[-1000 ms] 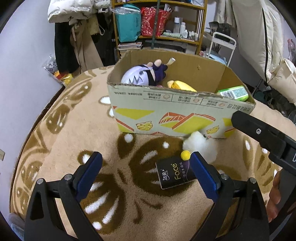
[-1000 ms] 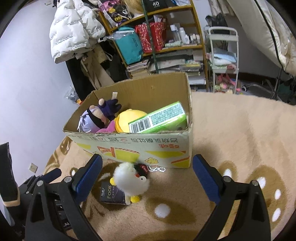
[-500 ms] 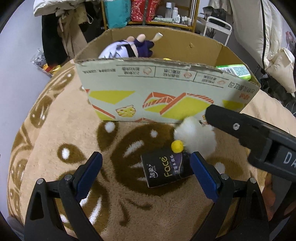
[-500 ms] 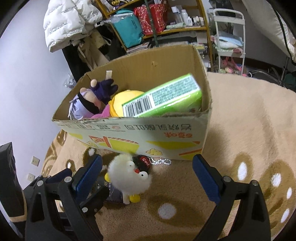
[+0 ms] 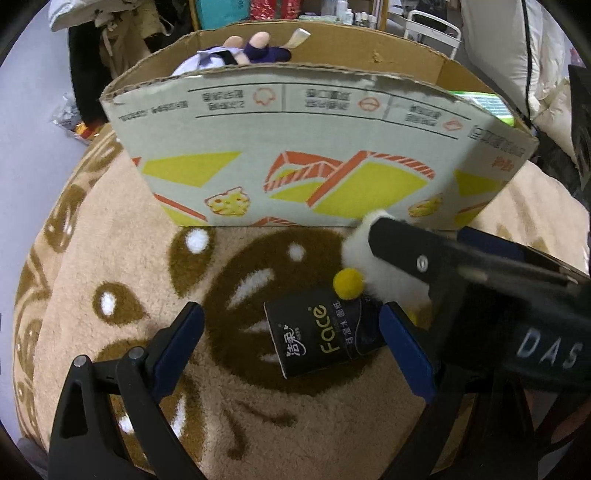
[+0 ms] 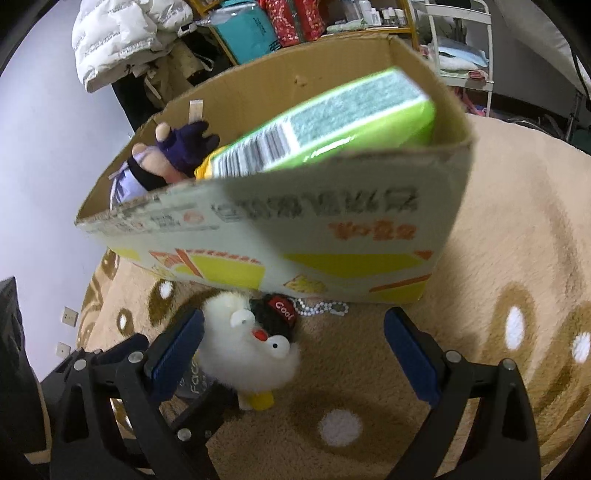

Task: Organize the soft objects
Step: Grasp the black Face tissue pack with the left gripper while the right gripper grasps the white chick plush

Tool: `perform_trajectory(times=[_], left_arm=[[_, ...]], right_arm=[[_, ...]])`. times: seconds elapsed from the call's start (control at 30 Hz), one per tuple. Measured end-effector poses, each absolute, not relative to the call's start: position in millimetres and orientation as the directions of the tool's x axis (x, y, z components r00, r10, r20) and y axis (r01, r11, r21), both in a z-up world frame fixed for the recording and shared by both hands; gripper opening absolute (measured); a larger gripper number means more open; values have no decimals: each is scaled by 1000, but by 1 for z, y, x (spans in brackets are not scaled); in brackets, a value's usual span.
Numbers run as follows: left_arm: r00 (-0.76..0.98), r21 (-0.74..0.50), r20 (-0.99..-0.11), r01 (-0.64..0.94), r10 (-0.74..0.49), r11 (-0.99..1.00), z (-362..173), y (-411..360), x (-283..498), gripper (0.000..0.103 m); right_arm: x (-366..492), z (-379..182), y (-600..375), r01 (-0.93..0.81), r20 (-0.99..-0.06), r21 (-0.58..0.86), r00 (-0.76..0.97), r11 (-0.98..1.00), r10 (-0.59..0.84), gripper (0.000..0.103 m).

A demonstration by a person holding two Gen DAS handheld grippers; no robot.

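A black "Face" tissue pack (image 5: 321, 334) lies on the tan carpet, inside the open jaws of my left gripper (image 5: 291, 345), close to the right finger. A white plush duck (image 6: 247, 352) with a black cap and yellow feet lies against the pack, between the open fingers of my right gripper (image 6: 293, 350), nearer its left finger. In the left wrist view the duck (image 5: 356, 251) is half hidden by the right gripper's black body. Just behind stands the cardboard box (image 5: 306, 166) holding a purple-haired doll (image 6: 162, 162), a yellow plush and a green pack (image 6: 321, 129).
The patterned carpet (image 6: 517, 258) spreads to the right of the box. A bead chain (image 6: 321, 306) trails from the duck at the box's foot. Behind the box stand a cluttered shelf (image 6: 280, 22), a white jacket (image 6: 118, 40) and a white cart (image 6: 461, 48).
Both grippers have moved forward and lower toward the box; the tissue pack and the duck now sit between their fingers. The right gripper covers more of the duck in the left view.
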State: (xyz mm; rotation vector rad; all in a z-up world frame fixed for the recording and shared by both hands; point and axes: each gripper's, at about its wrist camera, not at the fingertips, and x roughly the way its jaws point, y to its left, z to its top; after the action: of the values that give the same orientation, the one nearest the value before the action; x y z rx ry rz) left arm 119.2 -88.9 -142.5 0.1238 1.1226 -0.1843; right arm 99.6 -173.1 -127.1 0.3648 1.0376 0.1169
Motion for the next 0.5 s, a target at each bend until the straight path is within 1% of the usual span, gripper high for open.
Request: perform_trajectory(times=[0.1, 0.2, 0.33, 0.5], left_arm=[[418, 3, -905, 207, -86, 978, -147, -89, 120, 95], [400, -29, -910, 195, -106, 980, -149, -85, 123, 95], [396, -43, -910, 194, -119, 980, -148, -82, 126, 95], [395, -50, -909, 218, -135, 975, -145, -87, 124, 95]], right_arm=[[101, -131, -168, 63, -827, 337, 497, 939, 264, 102], [103, -136, -165, 56, -837, 337, 475, 940, 272, 95], [103, -138, -163, 50, -846, 322, 465, 945, 263, 94], [104, -139, -164, 61, -856, 306, 454, 950, 247, 82]])
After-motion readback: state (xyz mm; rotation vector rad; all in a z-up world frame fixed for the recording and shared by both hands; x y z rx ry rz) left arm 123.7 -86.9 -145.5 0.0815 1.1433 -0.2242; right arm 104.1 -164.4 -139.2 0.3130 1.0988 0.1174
